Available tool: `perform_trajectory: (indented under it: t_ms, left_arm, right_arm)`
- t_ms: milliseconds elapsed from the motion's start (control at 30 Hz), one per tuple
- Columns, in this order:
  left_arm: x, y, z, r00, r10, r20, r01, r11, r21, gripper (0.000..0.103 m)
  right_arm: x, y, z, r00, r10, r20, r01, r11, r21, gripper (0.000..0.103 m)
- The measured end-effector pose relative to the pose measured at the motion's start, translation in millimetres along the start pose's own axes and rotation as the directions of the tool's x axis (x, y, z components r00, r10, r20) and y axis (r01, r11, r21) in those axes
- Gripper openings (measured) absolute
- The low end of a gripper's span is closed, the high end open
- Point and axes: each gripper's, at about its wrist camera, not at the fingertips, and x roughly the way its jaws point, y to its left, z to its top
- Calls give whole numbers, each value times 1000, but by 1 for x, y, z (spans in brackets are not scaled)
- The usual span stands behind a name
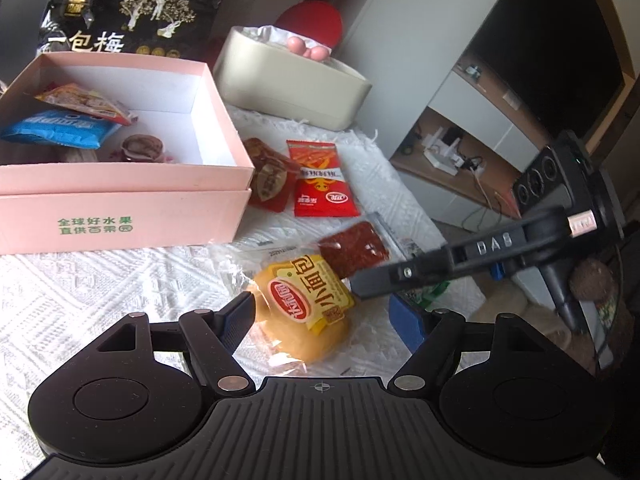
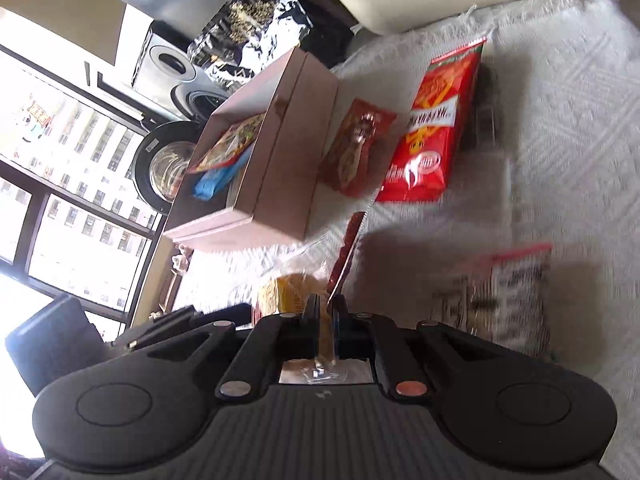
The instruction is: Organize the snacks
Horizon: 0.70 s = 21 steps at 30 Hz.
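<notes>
A yellow bread pack (image 1: 304, 308) lies on the white cloth between the spread fingers of my left gripper (image 1: 324, 308), which stands open around it without pressing on it. My right gripper (image 1: 368, 284) reaches in from the right and is shut on the corner of a dark red snack packet (image 1: 356, 252), which overlaps the bread pack's far edge. In the right wrist view this packet (image 2: 348, 256) is edge-on and runs between the closed fingers of the right gripper (image 2: 326, 316), with the bread pack (image 2: 288, 292) just left of it. The open pink box (image 1: 120, 184) at the left holds several snacks.
Two red packs (image 1: 324, 180) (image 1: 268, 176) lie beside the box. A clear pack with a red strip (image 2: 500, 292) lies on the cloth to the right. A black snack bag (image 1: 132, 12) and a cream tissue box (image 1: 288, 80) stand behind. The table drops off at the right.
</notes>
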Motion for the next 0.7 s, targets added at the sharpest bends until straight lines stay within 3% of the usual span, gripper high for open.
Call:
perform_trajectory:
  t_ms: [67,100,133,233,267,300,367,567,633,700]
  left_arm:
    - [3,-6,1,999,46,0,-46,999,3,79]
    - [5,-9,2,998,70,7,-70,997,15,79]
    - [9,-14,3,995,103,15,-103,994,39,79]
    - [23,-25,0,976,219,16,-219,967,131,79]
    - [27,-26,0,971,239,15,-238,959,154,80]
    - [29,-26,-2,970,244,15,-243,956,163,81]
    - [28,-25,-3,971,238,13,-237,958,159,81]
    - [5,-16,-12,955,294,32,-294,936,190,81]
    - [-7,-9,-15,948,317,37,-319,931,176,80]
    - [-15,-5,-16,953,300,40,-302,938,172,74]
  right_arm:
    - [-9,13,-15,992,-111,66,117,990,-83,9]
    - [-15,21,-25,976,-179,126,196,971,-135,11]
    - [-18,27,-30,959,-224,175,254,953,-168,19]
    - [-32,37,-47,891,-330,313,405,889,-215,60]
    - [-35,40,-52,865,-360,349,451,863,-227,66]
    - [-38,41,-58,841,-389,377,495,835,-242,66]
    - [-40,41,-66,812,-423,401,543,799,-257,68]
    - [-32,29,-76,791,-471,390,582,777,-241,71]
    - [-25,31,-80,762,-504,406,623,743,-247,72]
    - [-18,32,-82,733,-533,423,660,709,-249,74]
